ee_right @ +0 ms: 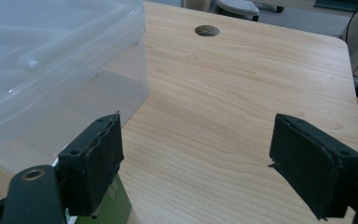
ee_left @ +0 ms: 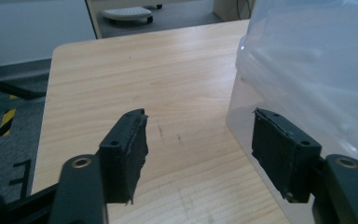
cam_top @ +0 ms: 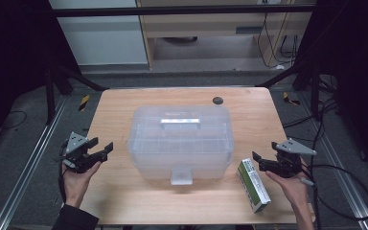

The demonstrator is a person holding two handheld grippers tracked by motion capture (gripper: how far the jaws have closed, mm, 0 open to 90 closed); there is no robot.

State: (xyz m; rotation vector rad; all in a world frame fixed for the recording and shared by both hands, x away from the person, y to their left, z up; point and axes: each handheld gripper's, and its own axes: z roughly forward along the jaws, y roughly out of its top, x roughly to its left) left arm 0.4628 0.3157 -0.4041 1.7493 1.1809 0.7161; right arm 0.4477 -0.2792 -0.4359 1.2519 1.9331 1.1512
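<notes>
Clear plastic makes up the lidded box (cam_top: pixel 180 142) at the middle of the wooden table (cam_top: pixel 124 201), its latch tab facing the near edge and a handle lying flat on the lid. A green and white carton (cam_top: pixel 253 184) lies flat on the table just right of the box's near right corner. The left gripper (cam_top: pixel 99 152) hovers off the table's left edge with its jaws spread wide and nothing between them; in its own view (ee_left: pixel 199 156) the box wall stands just past the right-hand jaw. The right gripper (cam_top: pixel 261 164) sits beside the far end of the carton — jaws wide apart and empty, the carton's corner peeking under one of them in its own view (ee_right: pixel 196 168).

The step looks like a reach for the carton, probably to go into the box. To do it well, lower the right jaws across the carton's narrow width, squarely over the middle so it lifts level — and the lid will need unlatching first, a job for the free left gripper.
</notes>
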